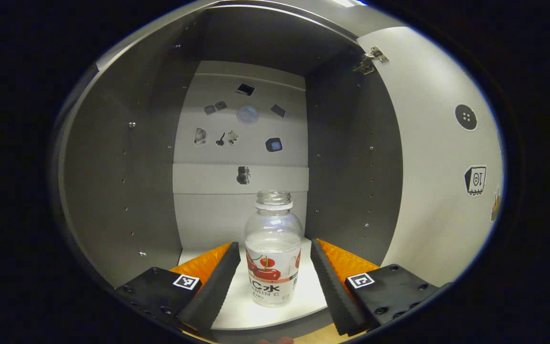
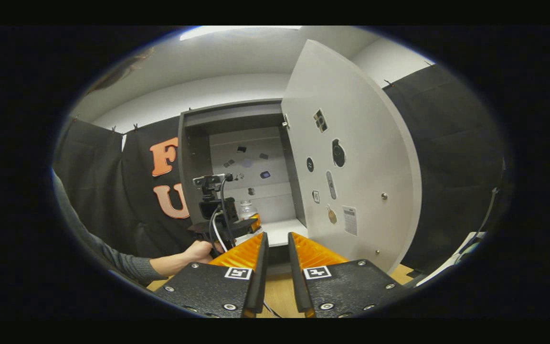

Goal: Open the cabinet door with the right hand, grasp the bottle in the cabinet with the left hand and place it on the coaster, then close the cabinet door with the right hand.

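A: At the lower centre of the left gripper view, where did the bottle (image 1: 273, 253) stand?

B: Upright on the cabinet's white shelf (image 1: 299, 298), near its front edge, uncapped and clear with a cherry label. The left hand-held gripper (image 1: 273, 274) had its fingers spread apart, one on each side of the bottle, with a gap on both sides. It was not yet clamped.

A: Why held that way?

B: I judged it was lined up for the grasp: the fingers straddled the labelled lower body, so closing them would catch the bottle at its widest part.

A: And the cabinet door (image 2: 351, 157)?

B: Swung wide open, filling the right of centre in the right gripper view, its inner face dotted with small stickers. The hinge (image 1: 370, 59) showed at the upper right of the left gripper view. Open that far, it left the mouth of the cabinet free for the left arm.

A: What of the right hand-held gripper (image 2: 275, 260)?

B: Its fingers stood nearly together with a narrow slit between them, gripping nothing, at the bottom centre of its own view and back from the door. I took it to be waiting there to push the door shut later.

A: Anything else?

B: At lower left of that view a person's hand (image 2: 198, 251) held the left tool, reaching into the cabinet. The wooden surface (image 2: 277, 294) lay below. I couldn't make out a coaster.
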`<state>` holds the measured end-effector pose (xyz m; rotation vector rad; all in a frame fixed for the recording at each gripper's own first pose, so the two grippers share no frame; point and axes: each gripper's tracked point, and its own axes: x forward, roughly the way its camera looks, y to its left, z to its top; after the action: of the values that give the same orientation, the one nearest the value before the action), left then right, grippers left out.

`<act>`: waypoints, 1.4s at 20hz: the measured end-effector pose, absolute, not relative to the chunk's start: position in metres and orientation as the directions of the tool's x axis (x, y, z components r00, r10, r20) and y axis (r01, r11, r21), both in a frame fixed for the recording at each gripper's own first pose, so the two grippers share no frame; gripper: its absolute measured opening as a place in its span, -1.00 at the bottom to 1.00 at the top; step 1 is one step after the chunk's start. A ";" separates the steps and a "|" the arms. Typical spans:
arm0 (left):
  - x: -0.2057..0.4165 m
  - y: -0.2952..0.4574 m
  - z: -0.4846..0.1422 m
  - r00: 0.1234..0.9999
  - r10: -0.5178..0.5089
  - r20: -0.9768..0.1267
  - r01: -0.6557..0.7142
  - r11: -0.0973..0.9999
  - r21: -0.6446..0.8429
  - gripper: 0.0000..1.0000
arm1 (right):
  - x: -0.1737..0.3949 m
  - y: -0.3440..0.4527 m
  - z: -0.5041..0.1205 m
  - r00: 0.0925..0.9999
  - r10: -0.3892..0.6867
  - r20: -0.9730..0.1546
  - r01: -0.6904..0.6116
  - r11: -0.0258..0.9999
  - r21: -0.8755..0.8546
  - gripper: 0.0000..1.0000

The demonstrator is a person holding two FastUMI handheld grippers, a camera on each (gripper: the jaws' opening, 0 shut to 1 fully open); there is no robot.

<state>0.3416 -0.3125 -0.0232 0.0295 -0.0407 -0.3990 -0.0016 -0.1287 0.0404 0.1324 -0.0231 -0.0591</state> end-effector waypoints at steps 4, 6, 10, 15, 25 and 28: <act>0.356 -0.315 -0.034 0.923 -0.385 0.015 0.385 0.922 0.041 0.93 | 0.006 -0.129 0.032 0.998 -0.063 -0.015 0.065 0.990 0.124 -0.49; 0.357 -0.317 -0.034 0.919 -0.394 0.014 0.393 0.918 0.051 0.70 | 0.005 -0.129 0.027 0.998 -0.062 -0.031 0.065 0.989 0.129 -0.58; 0.351 -0.315 -0.027 0.918 -0.396 0.030 0.394 0.918 0.042 0.69 | 0.001 -0.132 0.025 0.998 -0.050 -0.042 0.055 0.988 0.142 -0.58; 0.315 -0.295 -0.012 0.920 -0.383 0.079 0.380 0.924 0.047 0.68 | -0.008 -0.132 0.024 0.999 -0.015 -0.044 0.021 0.987 0.158 -0.50; 0.200 -0.224 -0.021 0.941 -0.319 0.109 0.317 0.948 0.035 0.68 | -0.048 -0.121 0.023 0.995 0.087 -0.041 -0.080 0.985 0.150 -0.49; 0.174 -0.199 -0.032 0.953 -0.283 0.110 0.282 0.959 0.028 0.70 | -0.062 -0.113 0.021 0.991 0.123 -0.043 -0.115 0.982 0.149 -0.45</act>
<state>0.1745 -0.1994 -0.0320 0.0119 -0.1132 -0.2867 -0.0621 -0.1133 0.0212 0.1471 0.0525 0.1198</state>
